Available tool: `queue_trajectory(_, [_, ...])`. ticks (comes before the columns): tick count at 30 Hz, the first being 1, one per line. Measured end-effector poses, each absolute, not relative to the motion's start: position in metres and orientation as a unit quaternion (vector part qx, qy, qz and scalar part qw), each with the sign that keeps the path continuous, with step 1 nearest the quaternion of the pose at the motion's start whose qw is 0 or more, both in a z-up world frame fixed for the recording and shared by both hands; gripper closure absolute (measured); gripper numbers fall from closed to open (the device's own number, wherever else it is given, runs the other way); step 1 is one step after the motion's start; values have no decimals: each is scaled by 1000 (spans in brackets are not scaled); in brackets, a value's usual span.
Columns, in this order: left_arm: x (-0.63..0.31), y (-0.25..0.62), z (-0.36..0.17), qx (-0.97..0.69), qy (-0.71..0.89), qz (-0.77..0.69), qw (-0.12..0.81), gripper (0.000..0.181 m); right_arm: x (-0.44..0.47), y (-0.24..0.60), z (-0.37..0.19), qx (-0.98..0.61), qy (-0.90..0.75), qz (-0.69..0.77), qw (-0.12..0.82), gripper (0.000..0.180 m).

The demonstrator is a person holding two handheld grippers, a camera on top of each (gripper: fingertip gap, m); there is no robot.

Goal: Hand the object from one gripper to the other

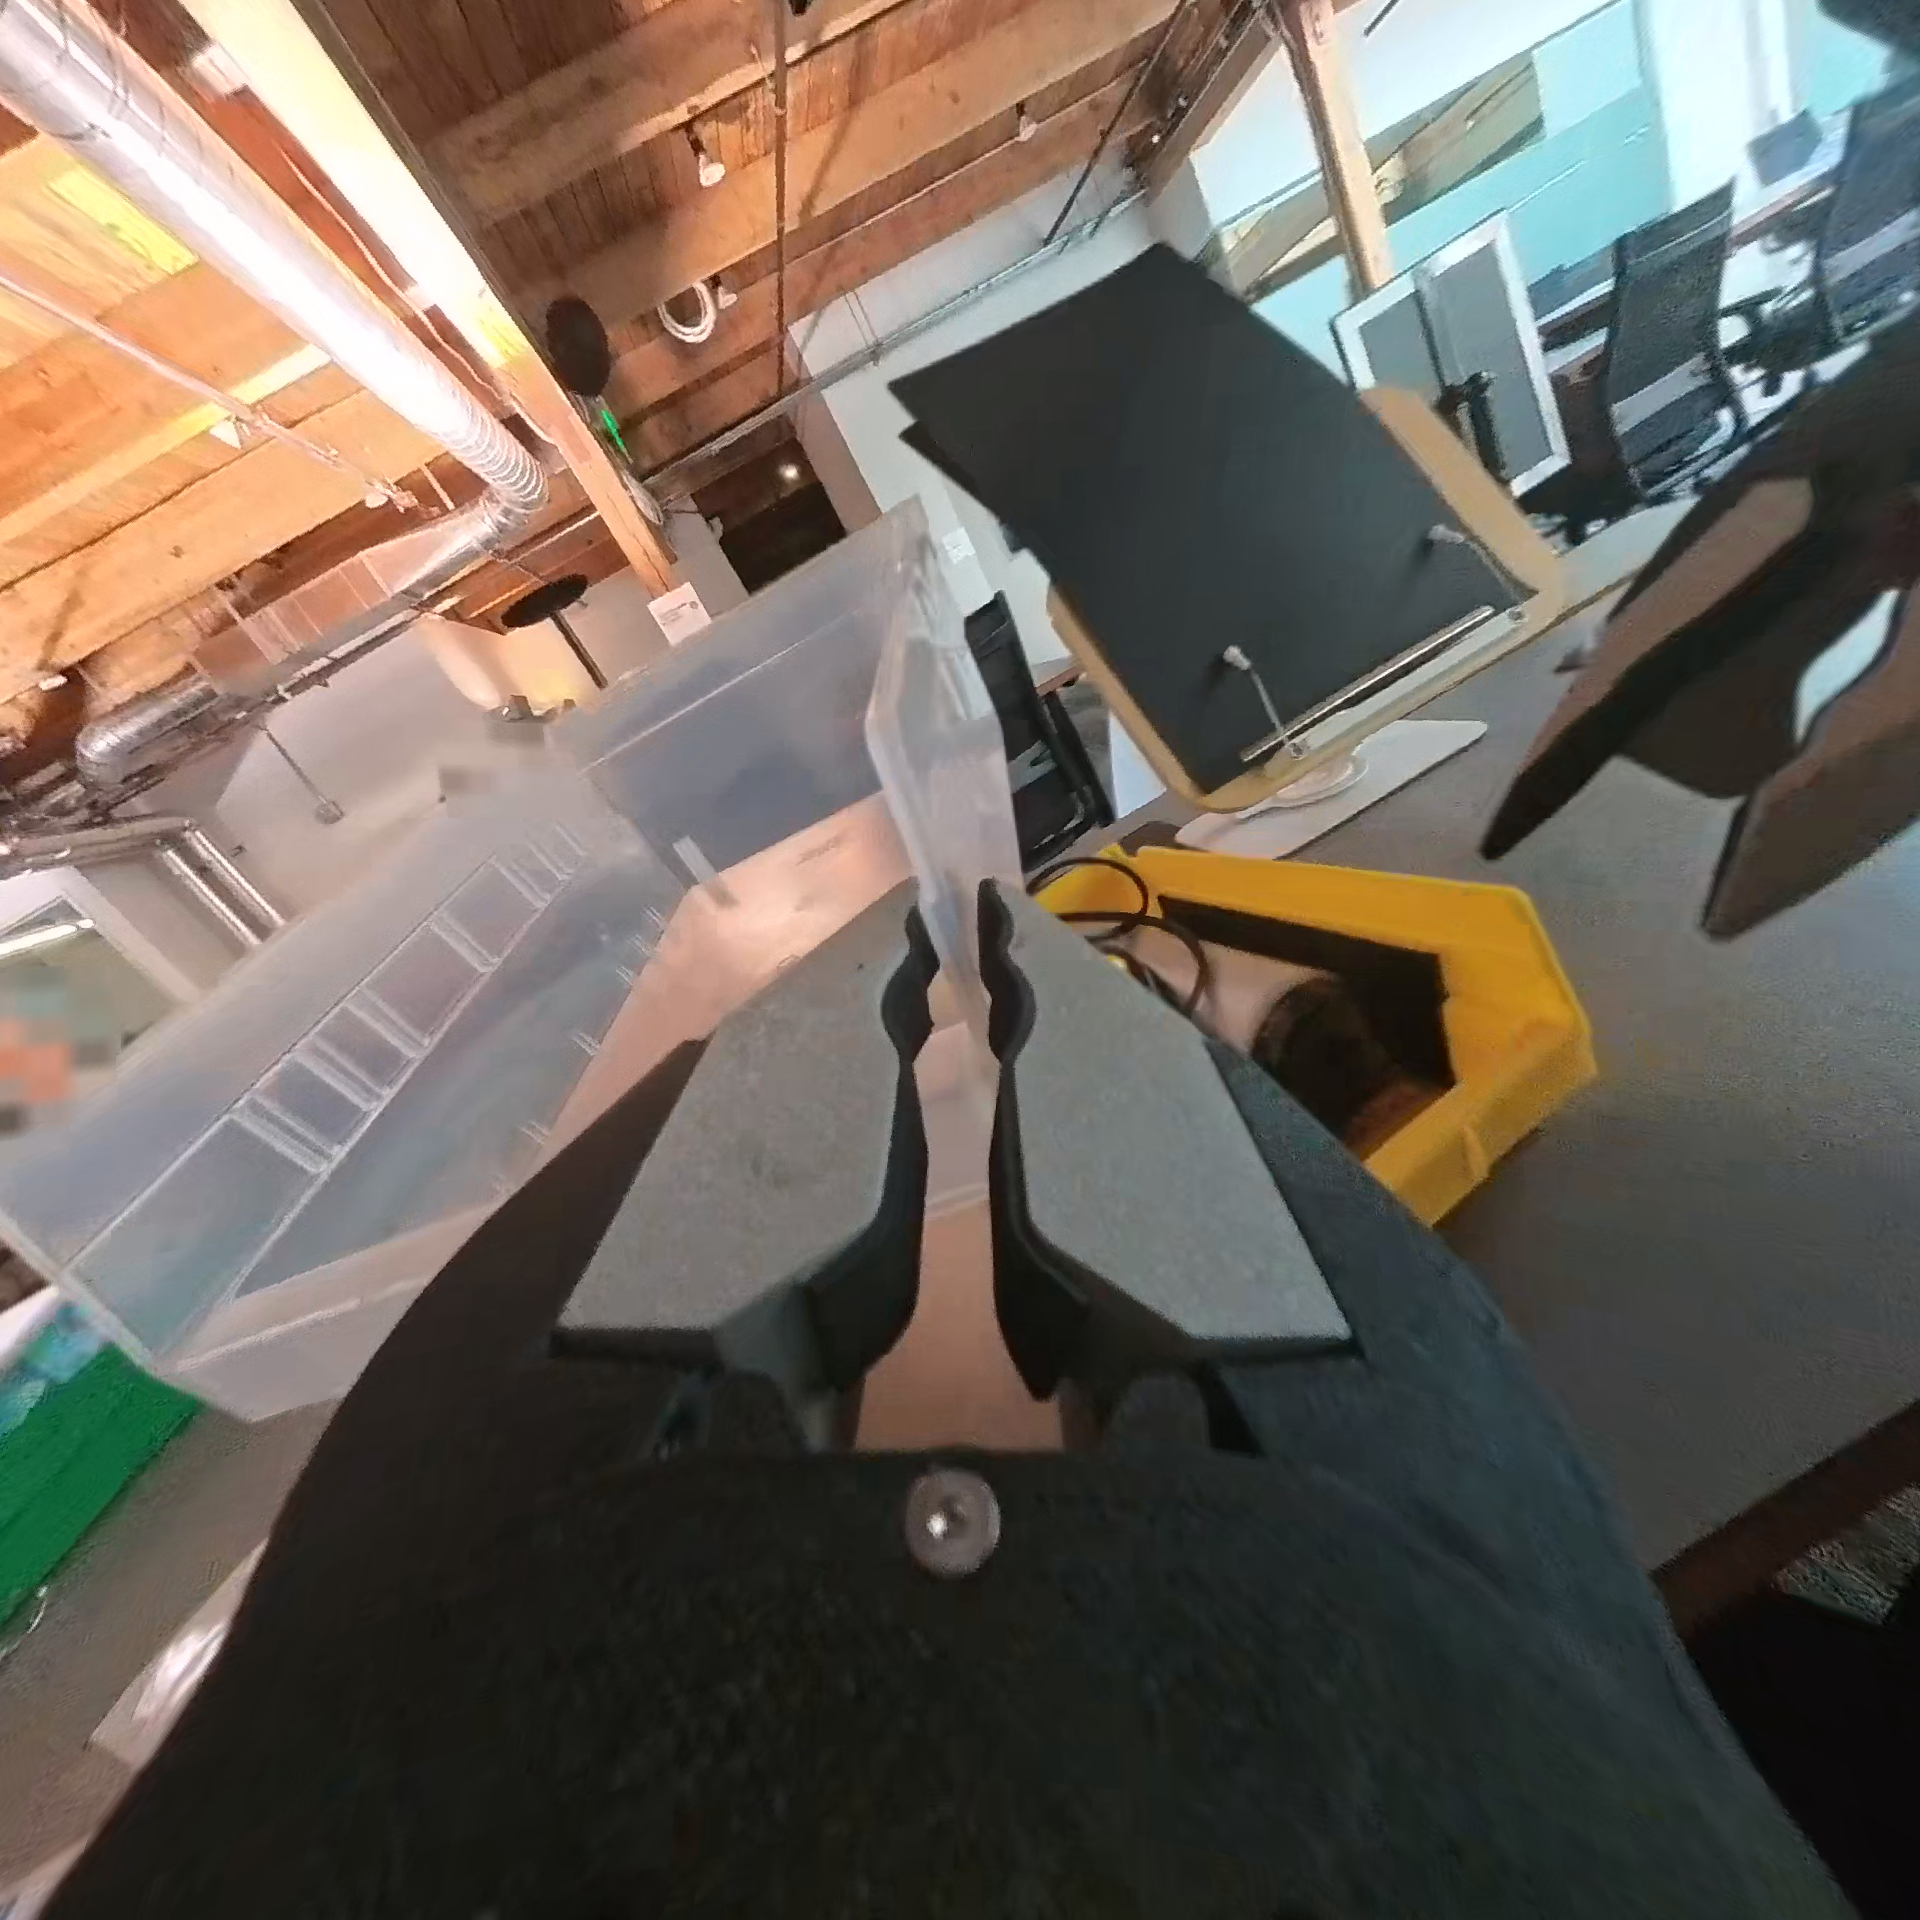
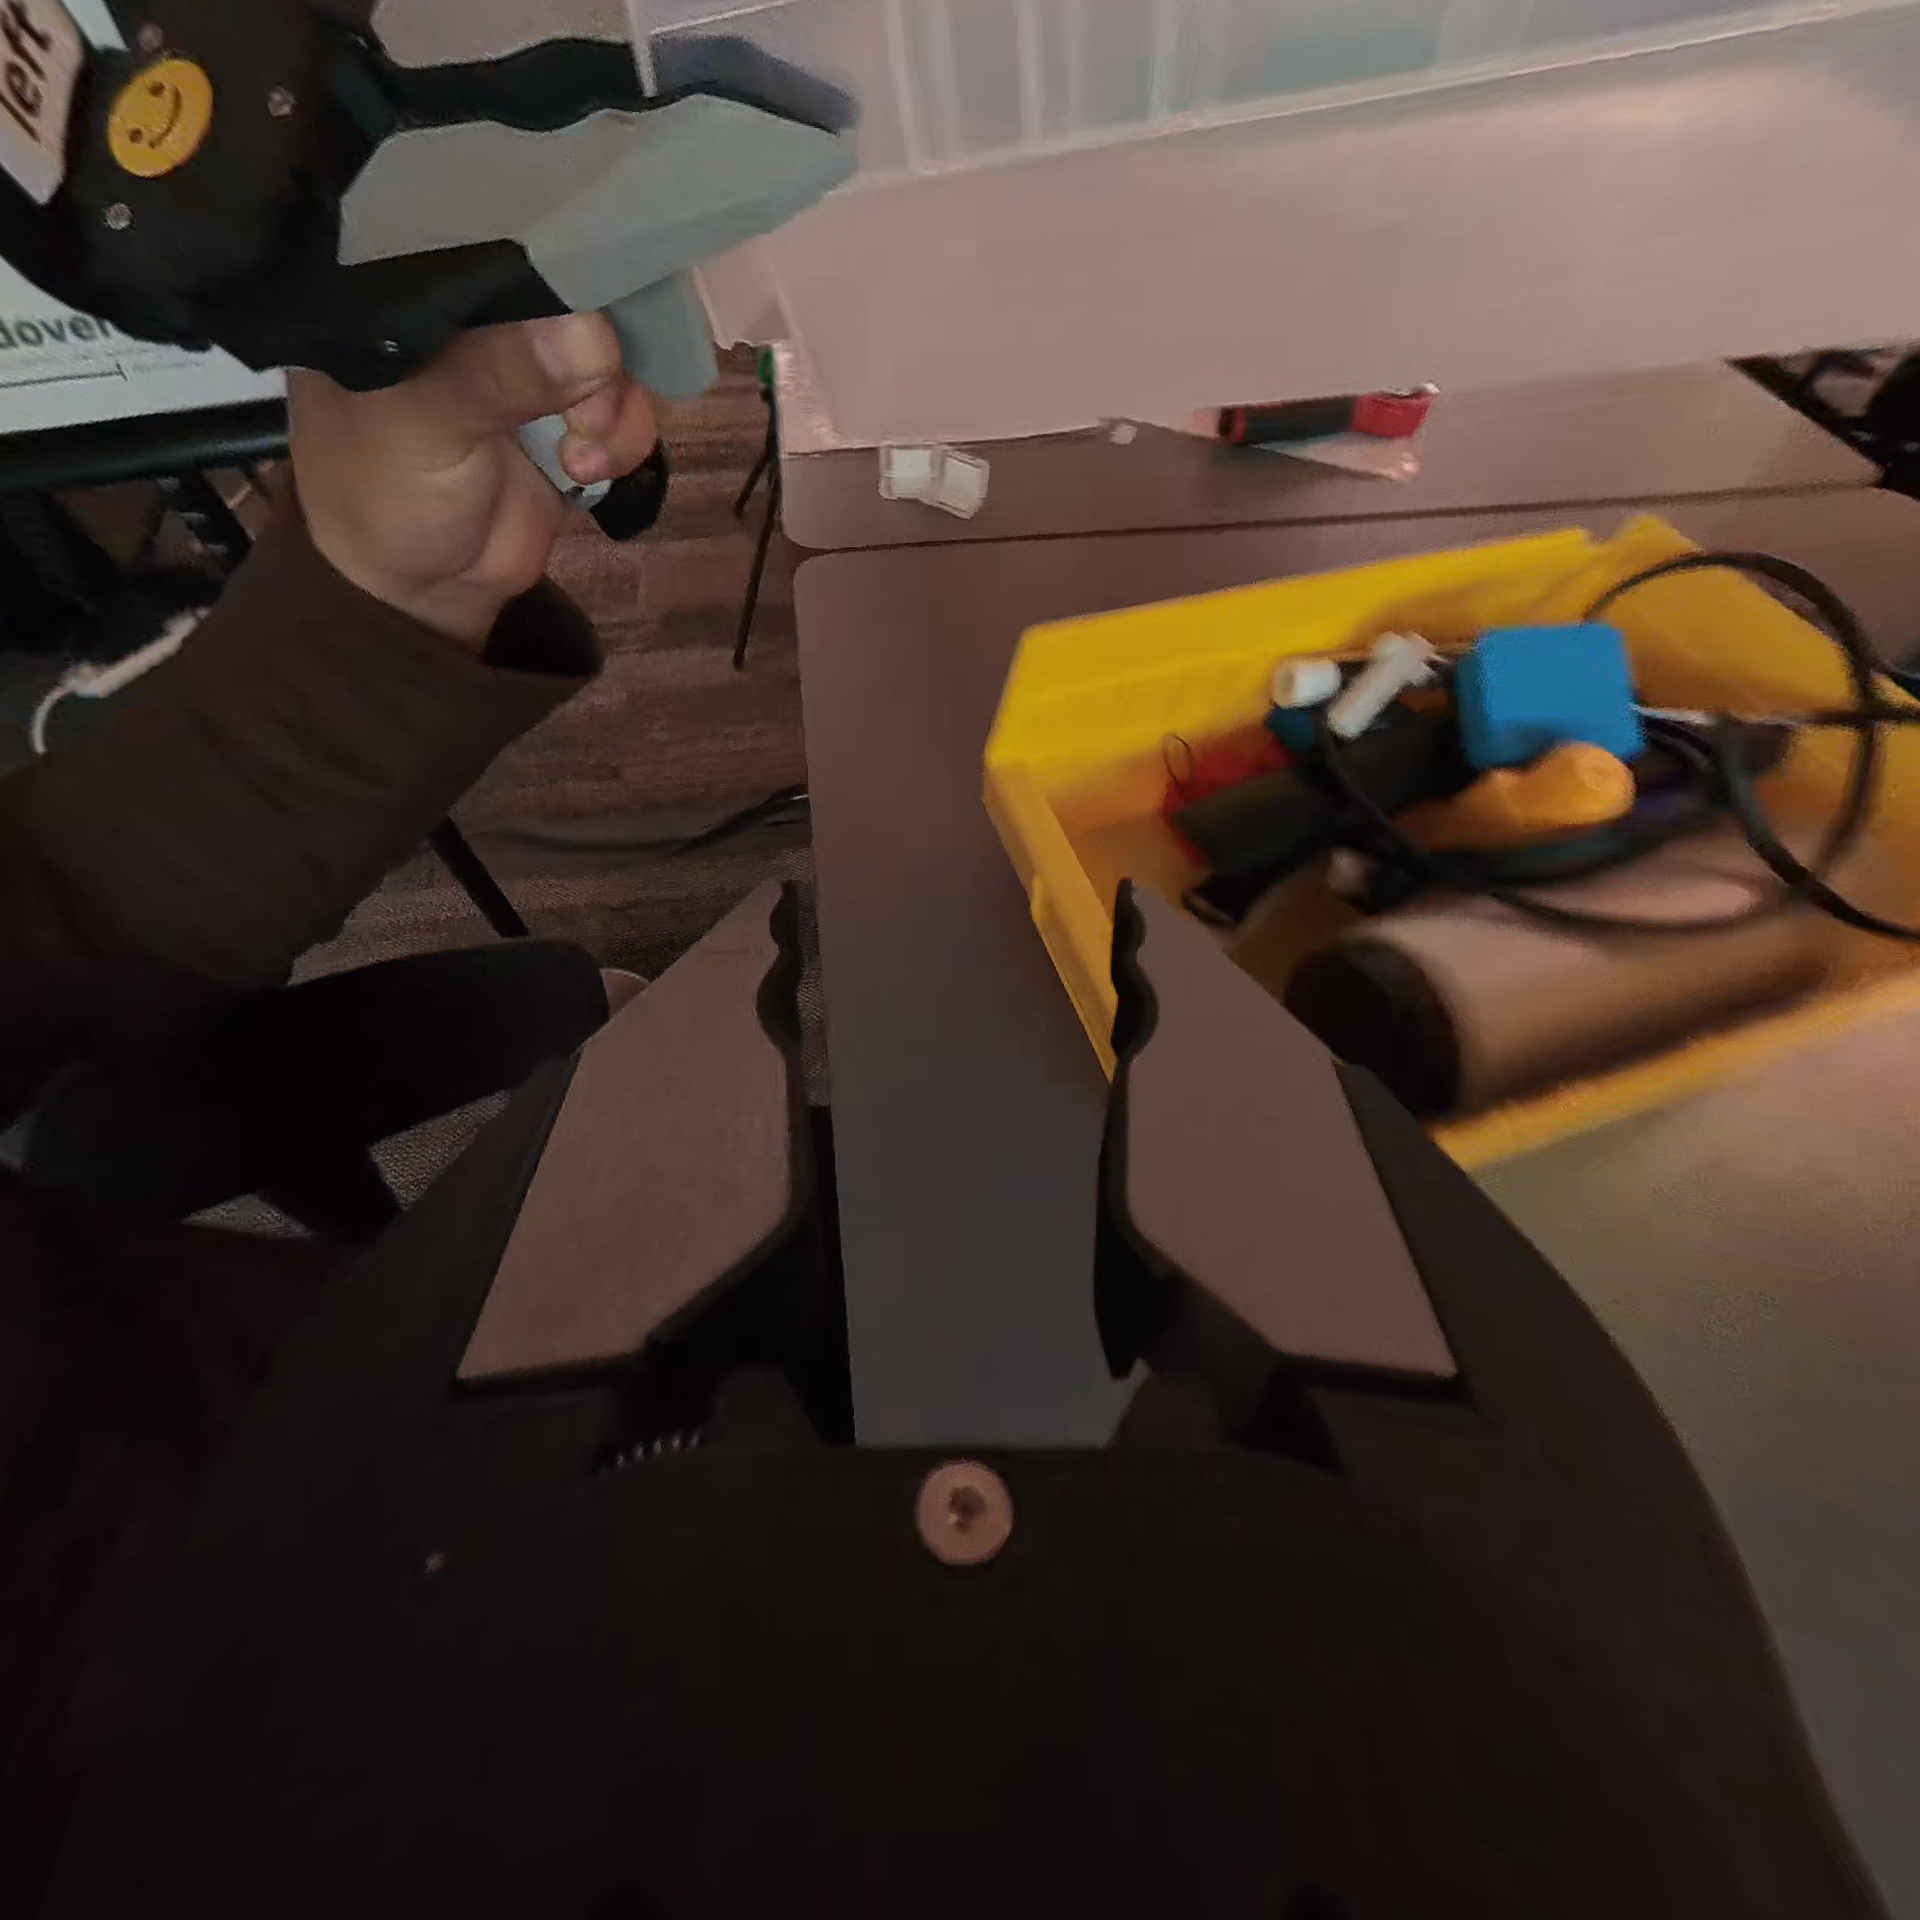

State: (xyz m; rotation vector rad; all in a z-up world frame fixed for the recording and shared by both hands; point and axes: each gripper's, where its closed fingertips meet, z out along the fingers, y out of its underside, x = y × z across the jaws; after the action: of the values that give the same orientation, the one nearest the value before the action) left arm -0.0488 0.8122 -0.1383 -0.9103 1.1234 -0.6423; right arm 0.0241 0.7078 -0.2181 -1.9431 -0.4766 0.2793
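- Left wrist view: clear plastic tub [image 1: 727, 727] seen lifted and tilted, one thin wall pinched between the fingers of the left gripper [image 1: 956, 925].
- Fingers drawn nearly together there, with only the wall's thickness left between the pads; judged a firm hold on the edge.
- In the right wrist view, same tub stretched across the top of the picture, above the table [image 2: 935, 727], and held at its near corner by the left gripper, itself carried in a person's hand [image 2: 447, 488].
- Right gripper [image 2: 956, 925] spread wide and empty, with nothing but bare table between its fingers; pointed toward the table edge, below the tub and well apart from it.
- Judged as the early part of the handover: tub picked up and carried by the giving side, receiving side opened ready.
- Left to do: bring the open fingers up to a free stretch of rim, close on it, then release the left hold.
- Could not tell whether the tub rested on anything at its far end.
- Beside the work: yellow bin [image 2: 1143, 644] of cables and small parts on the table, and a black board on a wooden stand [image 1: 1195, 520] behind it.
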Motion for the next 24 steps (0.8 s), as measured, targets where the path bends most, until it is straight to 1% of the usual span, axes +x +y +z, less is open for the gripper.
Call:
queue_trajectory(3, [-26, 770, -125, -369, 531, -307, 698, 177, 71, 653, -219, -823, -167, 114, 531, 124])
queue_trajectory(5, [-8, 740, -117, -341, 551, -325, 689, 177, 97, 614, -230, -840, -141, 114, 512, 118])
queue_trajectory(6, [3, 723, -113, -328, 561, -337, 681, 177, 108, 594, -236, -846, -134, 107, 505, 119])
queue_trajectory(7, [17, 703, -110, -313, 572, -349, 673, 177, 120, 579, -238, -850, -123, 87, 505, 124])
queue_trajectory(9, [45, 664, -108, -283, 593, -376, 653, 177, 144, 549, -240, -866, -115, 36, 485, 122])
queue_trajectory(11, [77, 625, -111, -263, 604, -414, 628, 177, 175, 519, -235, -873, -77, -24, 481, 127])
queue_trajectory(14, [125, 565, -138, -245, 636, -451, 576, 177, 202, 471, -228, -873, -31, -43, 485, 130])
queue_trajectory(18, [175, 494, -193, -223, 690, -455, 517, 175, 236, 418, -226, -864, 25, -85, 496, 134])
queue_trajectory(21, [210, 463, -236, -233, 707, -454, 489, 175, 242, 401, -235, -863, 46, -59, 500, 147])
queue_trajectory(24, [235, 444, -274, -249, 714, -457, 468, 175, 250, 401, -251, -874, 63, -69, 477, 140])
